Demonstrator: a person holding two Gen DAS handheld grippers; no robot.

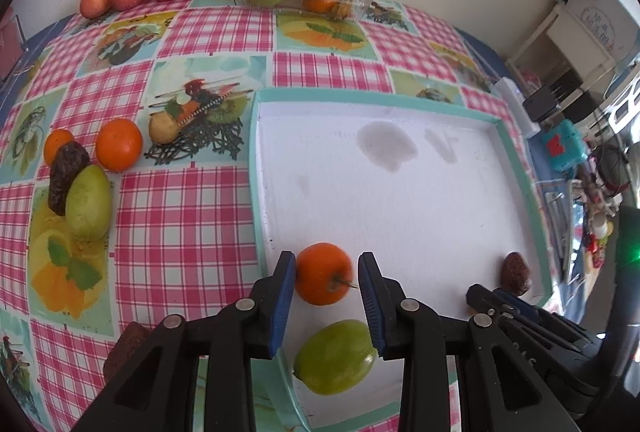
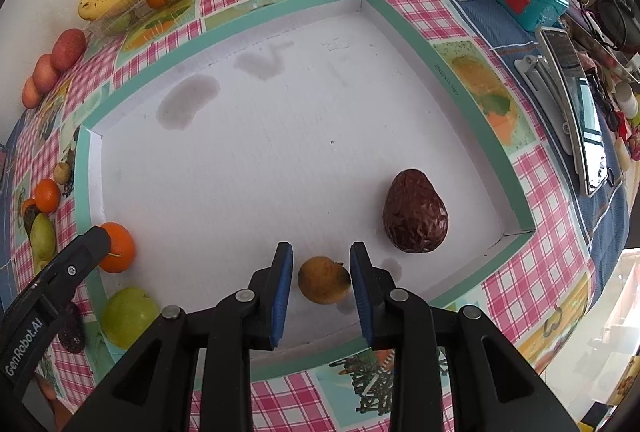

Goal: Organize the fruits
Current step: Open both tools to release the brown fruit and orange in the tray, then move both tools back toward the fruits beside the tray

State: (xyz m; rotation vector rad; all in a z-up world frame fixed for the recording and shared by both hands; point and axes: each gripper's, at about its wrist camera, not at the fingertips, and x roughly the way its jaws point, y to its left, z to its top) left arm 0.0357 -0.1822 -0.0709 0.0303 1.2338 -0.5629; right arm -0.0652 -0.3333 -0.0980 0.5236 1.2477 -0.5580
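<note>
Looks like drop-off time: left gripper [image 1: 326,282] jaws apart around the orange [image 1: 323,273], right gripper [image 2: 320,278] open around a small yellow-brown fruit [image 2: 323,280] in the tray [image 2: 404,19], so next is backing off for more.

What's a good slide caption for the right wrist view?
Right gripper open around a small yellow-brown fruit in the white tray, beside a dark wrinkled date.

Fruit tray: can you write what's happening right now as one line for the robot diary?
left gripper: open around orange fruit | right gripper: open around small yellow-brown fruit | tray: also holds green fruit, brown date
</note>
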